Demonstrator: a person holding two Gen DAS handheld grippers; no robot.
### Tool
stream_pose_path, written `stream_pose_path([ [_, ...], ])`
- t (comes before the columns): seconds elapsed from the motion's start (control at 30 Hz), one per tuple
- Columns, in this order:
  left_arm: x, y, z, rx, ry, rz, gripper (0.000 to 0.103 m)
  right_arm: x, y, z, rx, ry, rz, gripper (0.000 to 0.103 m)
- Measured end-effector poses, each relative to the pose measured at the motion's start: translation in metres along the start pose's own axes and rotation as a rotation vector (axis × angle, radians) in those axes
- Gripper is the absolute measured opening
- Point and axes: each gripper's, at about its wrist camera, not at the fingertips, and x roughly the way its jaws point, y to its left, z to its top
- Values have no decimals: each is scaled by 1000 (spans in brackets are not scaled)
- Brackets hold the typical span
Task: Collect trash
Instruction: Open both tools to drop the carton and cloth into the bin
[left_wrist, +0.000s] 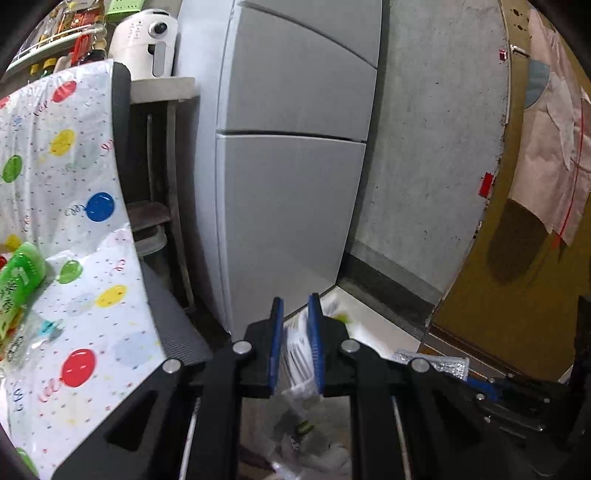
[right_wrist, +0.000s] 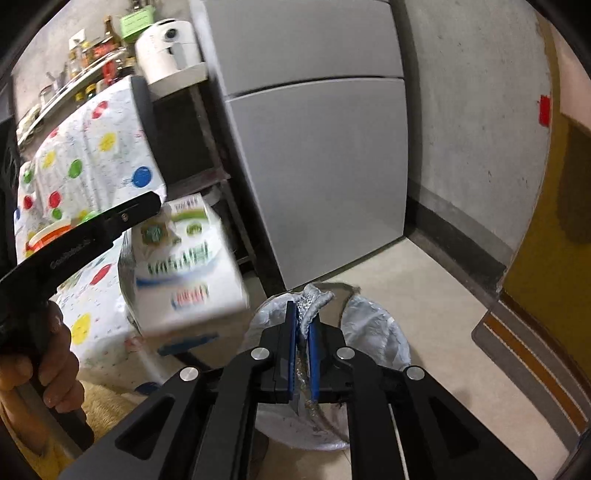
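My left gripper (left_wrist: 295, 343) is shut on the edge of a white carton (left_wrist: 297, 354) with barcode stripes. In the right wrist view the same carton (right_wrist: 184, 266) shows green and blue print and hangs blurred from the left gripper (right_wrist: 155, 206), which a hand (right_wrist: 48, 369) holds. My right gripper (right_wrist: 303, 325) is shut on a crumpled silver foil wrapper (right_wrist: 314, 299), directly above a round trash bin (right_wrist: 376, 332) lined with a pale bag. The bin (left_wrist: 306, 443) also lies below the left pads, with scraps inside. The silver wrapper (left_wrist: 439, 362) shows at the right of the left wrist view.
A grey fridge (left_wrist: 288, 184) stands just behind the bin against a concrete wall (left_wrist: 436, 166). A table under a balloon-print cloth (left_wrist: 74, 295) is on the left with a green bottle (left_wrist: 18, 280). A yellow door (right_wrist: 554, 258) and doormat (right_wrist: 524, 350) are on the right.
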Motion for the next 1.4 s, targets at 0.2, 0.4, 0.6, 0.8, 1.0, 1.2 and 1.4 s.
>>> stream_pose_path([
  [0.2, 18, 3, 0, -17, 44, -13, 28, 10, -12, 2, 40, 14, -4, 9],
  [0.4, -7, 29, 1, -48, 26, 10, 30, 1, -2, 4, 15, 12, 5, 45],
  [0.6, -47, 63, 3, -71, -19, 69, 33, -24, 25, 17, -39, -48, -11, 52],
  [0.8, -75, 92, 1, -85, -43, 118, 34, 23, 35, 14, -68, 113, -50, 52],
  [1.0, -79, 113, -2, -121, -37, 140, 34, 39, 57, 4, -128, 175, -58, 52],
  [1.2, -78, 114, -2, -125, -36, 137, 34, 35, 53, 4, -129, 173, -128, 52],
  [1.4, -81, 111, 1, -129, -38, 123, 34, 15, 53, 11, -117, 111, -111, 52],
])
